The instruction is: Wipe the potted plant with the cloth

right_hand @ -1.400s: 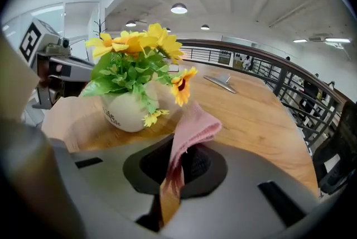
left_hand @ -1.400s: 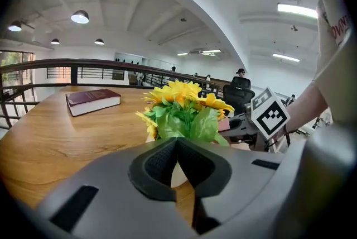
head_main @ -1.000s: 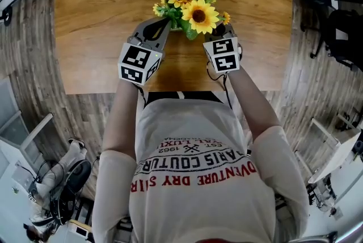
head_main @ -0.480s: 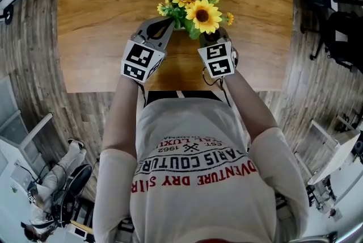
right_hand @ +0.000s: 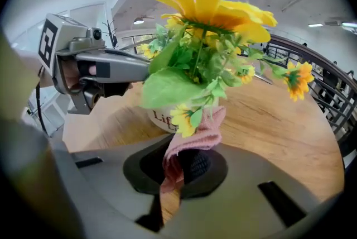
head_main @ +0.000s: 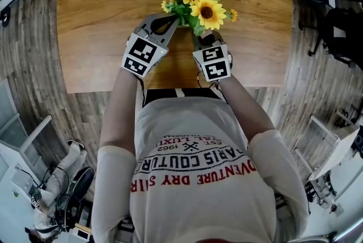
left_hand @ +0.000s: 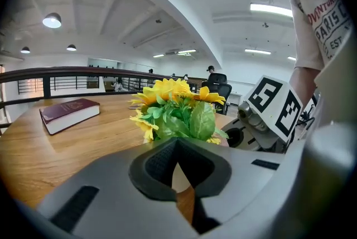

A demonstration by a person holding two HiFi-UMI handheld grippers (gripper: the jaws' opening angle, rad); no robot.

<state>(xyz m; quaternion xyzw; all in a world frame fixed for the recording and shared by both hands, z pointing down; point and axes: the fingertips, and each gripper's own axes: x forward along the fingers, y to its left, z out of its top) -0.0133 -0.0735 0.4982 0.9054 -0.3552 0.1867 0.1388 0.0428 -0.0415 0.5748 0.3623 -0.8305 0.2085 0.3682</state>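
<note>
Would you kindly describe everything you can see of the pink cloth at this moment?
The cloth is a small pink piece of soft, woven-looking fabric, bunched into folds. The right gripper is shut on its lower part; its free end rises from the jaws and seems to touch the low leaves beside the white pot.

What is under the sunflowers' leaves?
A white pot, with the pink cloth in the right gripper reaching up beside it. The leaves cover the pot's top and most of its print.
</note>
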